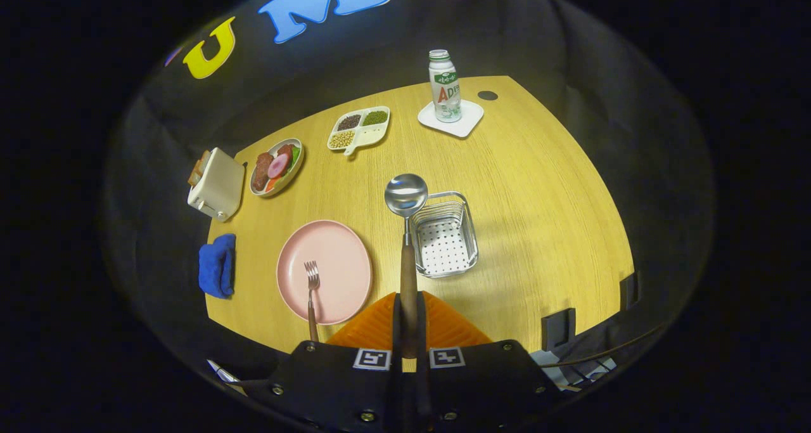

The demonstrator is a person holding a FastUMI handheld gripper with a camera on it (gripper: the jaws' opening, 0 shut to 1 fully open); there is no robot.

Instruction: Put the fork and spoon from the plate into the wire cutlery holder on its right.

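Now gripper (pixel 408 322) is pinching the spoon (pixel 406 230) by its wooden handle, bowl hanging over the holder's (pixel 443 235) left rim. Fork (pixel 312 293) is lying on the plate (pixel 336 255), handle overhanging its near edge. Both look stiff and light with slick metal heads; handles are likely gripping best.

Wood, metal and glazed surfaces on a lit table.

Matt, fine-grained wooden table (pixel 538 186); polished mirror-like metal bowl on a spoon (pixel 406 195) with a dark wooden handle, pinched between the closed fingers of the gripper (pixel 408 322). Shiny perforated metal wire cutlery holder (pixel 443 233). Smooth, softly glossy pink plate (pixel 342 255) under a metal fork (pixel 312 287), wooden-handled too. Soft blue cloth (pixel 217 265). Glossy plastic bottle (pixel 445 87).
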